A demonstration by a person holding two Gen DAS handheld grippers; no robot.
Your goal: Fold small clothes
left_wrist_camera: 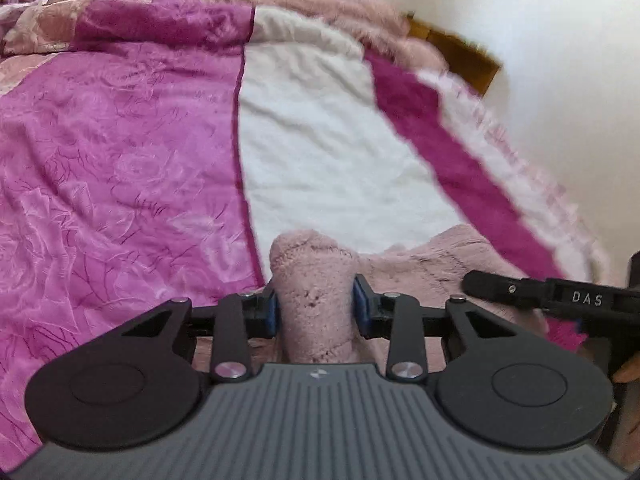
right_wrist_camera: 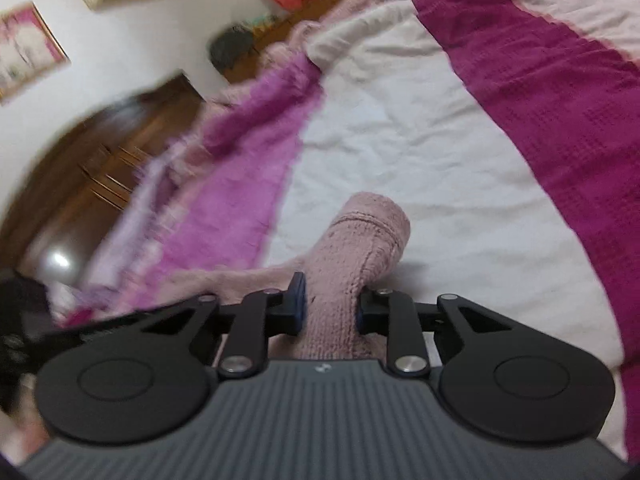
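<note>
Left gripper point(left_wrist_camera: 316, 306): blue pads pressed in on a bunched roll of the pink knitted garment point(left_wrist_camera: 316, 292), which stands up between the jaws and pokes out past the fingertips; no gap seen between pad and knit on either side, so read as a firm pinch. From that pinch the rest of the garment runs off to the right, lying flat on the bed cover point(left_wrist_camera: 120, 160) at the near edge of its white band point(left_wrist_camera: 320, 140). Right gripper's finger shows at the right edge of the left wrist view, just beside the flat part of the knit. Right gripper point(right_wrist_camera: 330, 308): likewise clamped on a rolled, ribbed end of the same garment, possibly a cuff or hem; cannot tell which. Here the remaining fabric trails off to the left, toward the other hand. Judgement: the garment's long axis lies across, spanning from one pinch to the other, each hand on its own end, neither nearer the middle. Both tools point forward and downward over the white band, which lies clear ahead. Next move likely turns on carrying both ends together along that band, keeping the span taut so the fold line stays straight. Risk: thick knit slipping from one pad.
</note>
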